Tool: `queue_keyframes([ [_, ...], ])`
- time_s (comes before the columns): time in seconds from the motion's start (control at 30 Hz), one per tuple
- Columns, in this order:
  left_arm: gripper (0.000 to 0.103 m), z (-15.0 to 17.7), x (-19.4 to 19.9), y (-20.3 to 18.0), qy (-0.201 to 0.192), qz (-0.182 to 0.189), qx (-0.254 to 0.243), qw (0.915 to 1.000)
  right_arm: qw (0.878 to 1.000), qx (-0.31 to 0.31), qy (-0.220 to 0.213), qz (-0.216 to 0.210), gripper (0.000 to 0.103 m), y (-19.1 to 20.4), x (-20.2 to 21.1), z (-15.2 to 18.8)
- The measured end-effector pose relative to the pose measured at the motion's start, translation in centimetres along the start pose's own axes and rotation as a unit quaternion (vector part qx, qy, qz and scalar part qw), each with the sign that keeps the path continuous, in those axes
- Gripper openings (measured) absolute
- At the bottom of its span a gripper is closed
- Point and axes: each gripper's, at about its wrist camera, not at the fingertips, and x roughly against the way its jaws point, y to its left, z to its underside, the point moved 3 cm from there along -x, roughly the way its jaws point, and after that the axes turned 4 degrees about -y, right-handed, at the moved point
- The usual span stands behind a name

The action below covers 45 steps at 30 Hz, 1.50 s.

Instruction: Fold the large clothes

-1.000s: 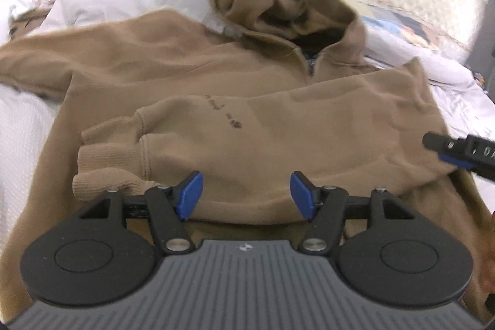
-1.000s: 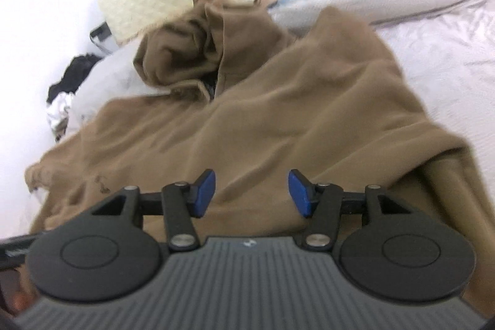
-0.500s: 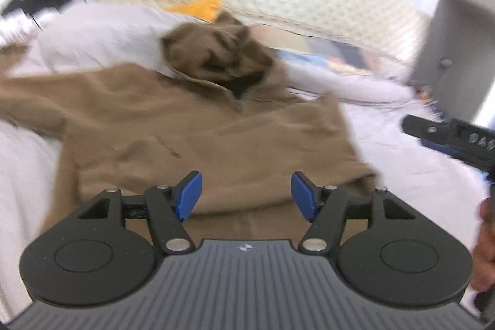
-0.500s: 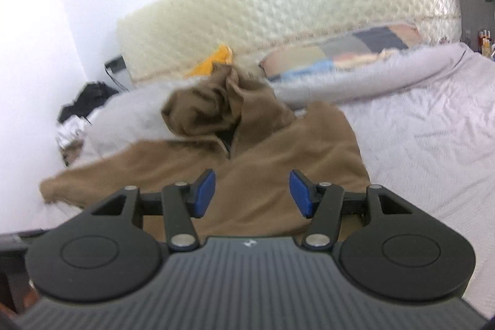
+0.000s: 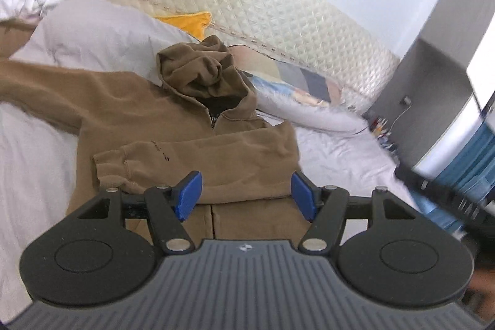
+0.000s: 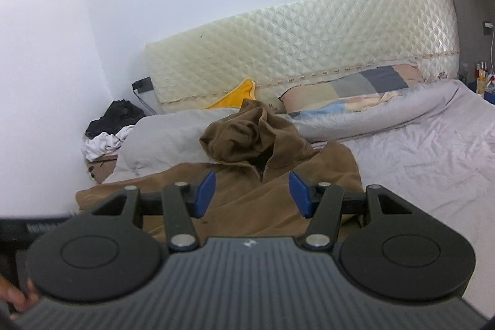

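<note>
Left claw [image 5: 246, 195] stands spread, nothing between its blue pads, raised above the brown hoodie [image 5: 173, 126]. Right claw [image 6: 250, 195] likewise spread and empty, above the same garment [image 6: 263, 194]. Hoodie lies front-up on the bed [image 5: 334, 150], one sleeve [image 5: 201, 166] folded across the chest, the other sleeve [image 5: 40, 88] stretched out to the picture's left, hood [image 5: 201, 73] crumpled against a grey duvet [image 5: 102, 36]. Quilted headboard [image 6: 309, 51] stands behind; a patchwork pillow [image 6: 355, 88] lies below it.

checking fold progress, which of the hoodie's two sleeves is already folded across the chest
The sleeve on the image-right side of the brown hoodie lies across the chest, cuff pointing left. The other sleeve stretches straight out over the bed.
</note>
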Motion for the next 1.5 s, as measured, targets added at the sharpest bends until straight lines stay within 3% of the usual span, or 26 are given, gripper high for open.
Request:
queue_keyframes([
  [0.07,0.069,-0.9,1.7,1.1,0.002,0.005,0.030,0.9995,1.000,0.012,-0.001,0.003,0.056,0.9,0.8,-0.1],
  [0.13,0.069,-1.6,3.3,1.9,-0.001,-0.014,0.044,0.9989,1.000,0.022,-0.004,0.008,0.056,1.4,1.2,0.2],
  [0.43,0.070,-4.4,6.5,5.4,-0.008,-0.073,0.032,0.9968,1.000,0.011,0.019,-0.023,0.056,4.2,2.2,1.3],
  [0.7,0.072,-6.3,2.4,13.2,-0.005,-0.141,0.063,0.9880,0.997,0.006,0.038,-0.063,0.057,6.9,0.8,-0.2],
  [0.87,0.073,-6.2,-1.8,17.5,0.006,-0.163,0.065,0.9845,0.997,0.019,0.051,-0.054,0.057,6.6,-1.5,1.5],
  [1.0,0.080,-5.8,-4.7,21.0,0.005,-0.177,0.078,0.9811,0.996,0.031,0.067,-0.042,0.057,5.7,-4.4,3.4],
  [1.2,0.083,-5.5,-7.9,29.4,-0.002,-0.193,0.164,0.9674,0.995,0.050,0.080,-0.031,0.057,4.1,-8.1,7.0],
  [1.4,0.086,-4.9,-10.0,40.0,-0.033,-0.180,0.291,0.9391,0.991,0.037,0.131,-0.011,0.057,1.6,-12.7,11.0],
  [1.5,0.086,-5.5,-11.0,44.5,-0.054,-0.174,0.321,0.9296,0.987,0.031,0.155,0.001,0.057,0.7,-15.0,12.6],
])
